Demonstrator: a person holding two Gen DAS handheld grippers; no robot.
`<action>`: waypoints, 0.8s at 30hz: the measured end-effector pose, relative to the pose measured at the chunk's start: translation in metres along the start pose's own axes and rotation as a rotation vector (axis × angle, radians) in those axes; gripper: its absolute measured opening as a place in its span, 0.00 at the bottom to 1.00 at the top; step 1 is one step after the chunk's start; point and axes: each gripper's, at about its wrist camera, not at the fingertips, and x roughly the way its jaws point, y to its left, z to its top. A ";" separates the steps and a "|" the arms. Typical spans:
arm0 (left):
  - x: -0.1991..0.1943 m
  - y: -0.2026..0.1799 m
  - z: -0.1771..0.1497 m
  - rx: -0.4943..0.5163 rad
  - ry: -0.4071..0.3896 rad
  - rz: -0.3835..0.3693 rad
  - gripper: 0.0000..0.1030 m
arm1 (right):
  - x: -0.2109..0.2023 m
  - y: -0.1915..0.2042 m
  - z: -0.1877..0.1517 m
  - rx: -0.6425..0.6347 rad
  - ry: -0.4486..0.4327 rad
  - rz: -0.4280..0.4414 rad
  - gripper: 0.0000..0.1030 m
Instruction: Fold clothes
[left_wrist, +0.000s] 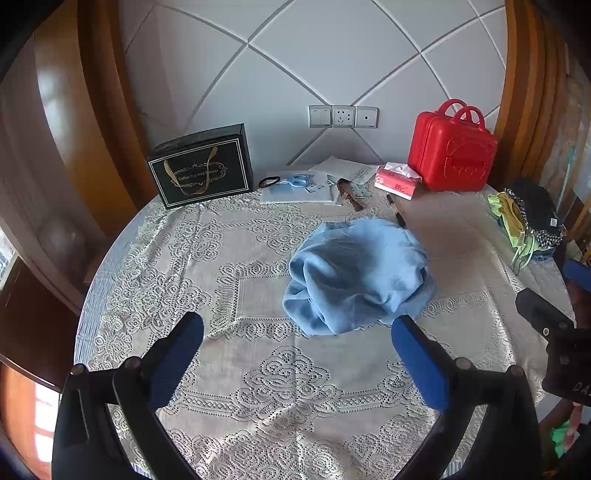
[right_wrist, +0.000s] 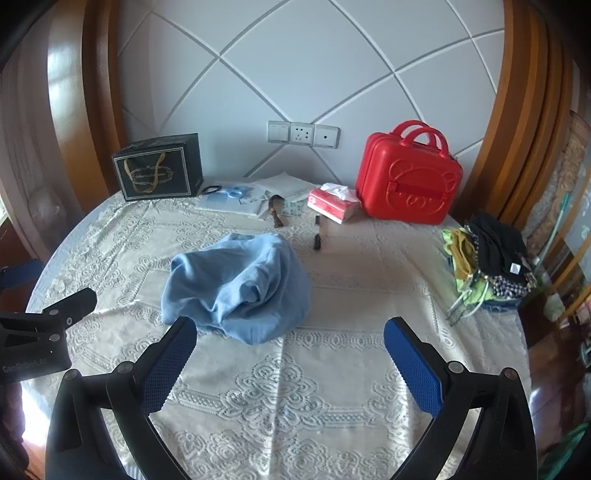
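Still crumpled: soft light-blue cotton garment (left_wrist: 356, 275) on lace tablecloth (left_wrist: 258, 369).
Both grippers (left_wrist: 297, 330) (right_wrist: 290, 330) spread, empty; limp cloth, probably best pinched at an edge.

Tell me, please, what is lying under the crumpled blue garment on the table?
The blue garment lies in a heap on the lace tablecloth, which shows all around it. Anything beneath its folds is covered and cannot be seen.

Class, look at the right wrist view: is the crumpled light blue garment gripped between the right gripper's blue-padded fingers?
No: the crumpled light blue garment lies loose on the lace tablecloth, while the right gripper is wide open and empty.
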 end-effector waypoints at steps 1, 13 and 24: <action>0.000 0.001 0.000 -0.001 0.000 0.000 1.00 | -0.001 0.000 0.000 0.001 0.000 0.001 1.00; -0.003 0.001 -0.001 -0.007 0.003 -0.003 1.00 | -0.006 0.002 0.003 -0.006 -0.007 -0.005 1.00; -0.003 -0.003 0.001 0.002 0.002 -0.001 1.00 | -0.001 -0.001 0.003 0.000 0.000 -0.006 1.00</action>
